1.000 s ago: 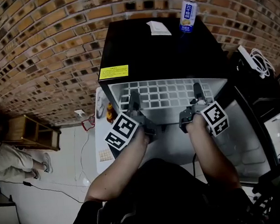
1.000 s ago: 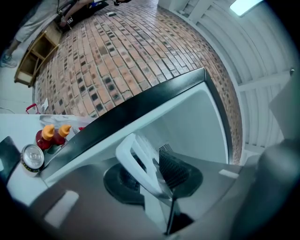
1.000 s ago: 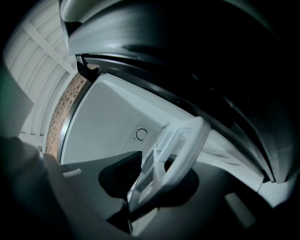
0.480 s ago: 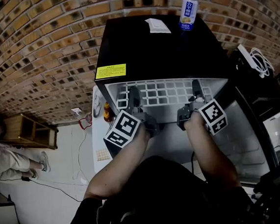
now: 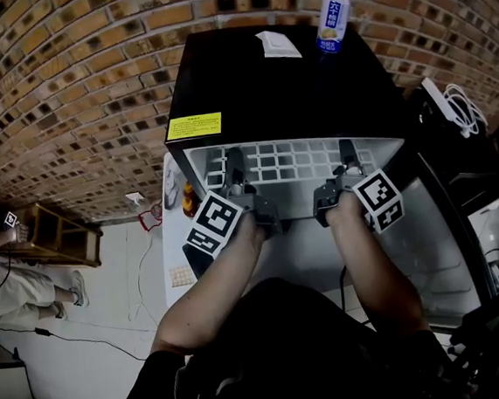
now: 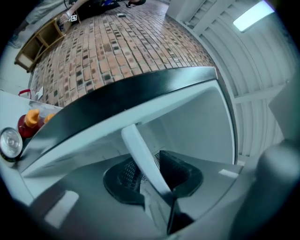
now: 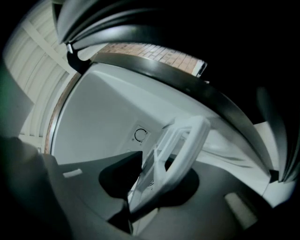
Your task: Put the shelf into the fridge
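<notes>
We hold the white shelf (image 5: 294,159) flat in the open fridge (image 5: 274,87), its long axis running side to side across the opening and its rear edge pointing inward. The left hand-held gripper (image 5: 235,171) and right hand-held gripper (image 5: 348,157) clamp its front edge, their jaws having just closed slightly on it.

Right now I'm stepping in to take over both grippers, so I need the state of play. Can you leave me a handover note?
Grippers: the left gripper is shut on the near edge of the shelf; its fingers have just been closing on it. The right gripper is shut on the same edge, further right.
Things: the white grid shelf sits partly inside the open fridge, with its near strip sticking out.
Done: shelf gripped and started in.
Left: push it fully in, then release both.
</notes>
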The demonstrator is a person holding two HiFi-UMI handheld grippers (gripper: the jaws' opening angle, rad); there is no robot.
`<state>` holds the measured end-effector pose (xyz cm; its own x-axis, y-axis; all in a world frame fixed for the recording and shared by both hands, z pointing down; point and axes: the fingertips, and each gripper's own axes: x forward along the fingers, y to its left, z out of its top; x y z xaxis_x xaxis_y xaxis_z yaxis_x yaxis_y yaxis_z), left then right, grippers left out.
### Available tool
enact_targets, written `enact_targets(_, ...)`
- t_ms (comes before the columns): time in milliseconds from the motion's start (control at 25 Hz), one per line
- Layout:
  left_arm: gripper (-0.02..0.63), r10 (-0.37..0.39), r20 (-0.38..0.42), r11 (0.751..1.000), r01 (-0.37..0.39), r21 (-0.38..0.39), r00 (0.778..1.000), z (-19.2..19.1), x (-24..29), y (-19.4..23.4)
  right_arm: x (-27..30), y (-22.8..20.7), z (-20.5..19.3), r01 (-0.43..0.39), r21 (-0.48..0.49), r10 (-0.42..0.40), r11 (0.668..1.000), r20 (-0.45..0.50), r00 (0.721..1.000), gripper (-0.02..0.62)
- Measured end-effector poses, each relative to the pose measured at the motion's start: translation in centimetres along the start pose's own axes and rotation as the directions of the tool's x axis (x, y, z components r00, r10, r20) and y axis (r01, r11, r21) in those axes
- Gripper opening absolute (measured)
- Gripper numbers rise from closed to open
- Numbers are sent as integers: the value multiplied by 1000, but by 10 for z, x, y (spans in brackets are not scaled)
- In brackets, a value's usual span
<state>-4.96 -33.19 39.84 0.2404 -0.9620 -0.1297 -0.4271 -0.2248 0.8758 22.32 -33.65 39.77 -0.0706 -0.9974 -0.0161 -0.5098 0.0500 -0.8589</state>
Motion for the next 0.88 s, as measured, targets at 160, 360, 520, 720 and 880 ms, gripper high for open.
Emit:
enact_targets(160,92,17,1,1000,-17,-10,1000,0,7,2,7,-1,1,21,-11,-21,1000,-1,1000,110)
enact_targets(360,95,26,71,1000,-25,-13,997,6,14,3,16,1,3,17,-18,-17,1000,12,1000,110)
enact_targets(520,95,27,87,999,-23,-41,996,6,18,7,21,-1,3,22,-25,-22,999,12,1000,110)
enact_targets(720,94,37,64,998,-35,-43,997,6,26,8,28,-1,4,24,-27,-23,999,19,1000,110)
enact_targets(880,95,34,57,999,-33,-22,998,8,27,8,30,0,3,20,-29,-19,999,22,1000,110)
